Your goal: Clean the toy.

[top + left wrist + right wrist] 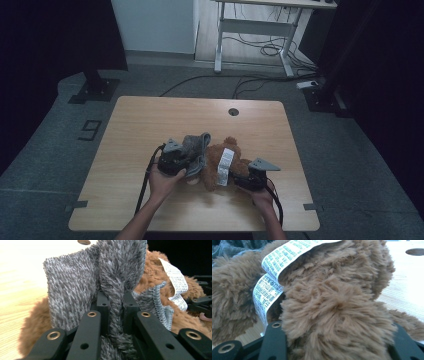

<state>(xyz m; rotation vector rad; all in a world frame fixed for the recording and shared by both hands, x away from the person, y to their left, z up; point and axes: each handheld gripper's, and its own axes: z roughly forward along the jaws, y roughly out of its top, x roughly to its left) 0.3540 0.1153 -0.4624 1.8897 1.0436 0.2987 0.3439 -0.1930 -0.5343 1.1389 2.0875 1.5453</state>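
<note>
Mid-worktop (150,120) we've got left claw (115,305) pinching grey knit (75,290), right claw (334,340) clamping teddy (337,302); garment approx. half on/off, rest pending.

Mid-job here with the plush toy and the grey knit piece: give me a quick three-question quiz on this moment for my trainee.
1. True or false: the left gripper is clamped on a fold of the grey knit garment.
2. What does the right gripper hold? A) the white label B) a limb of the brown plush toy C) nothing
3. In the high view, what white thing lies across the toy's body?

Key
1. True: both jaws press a ridge of the grey knit between them.
2. B: brown fur fills the gap between its jaws.
3. The printed white label, a long sewn-in strip.
</note>
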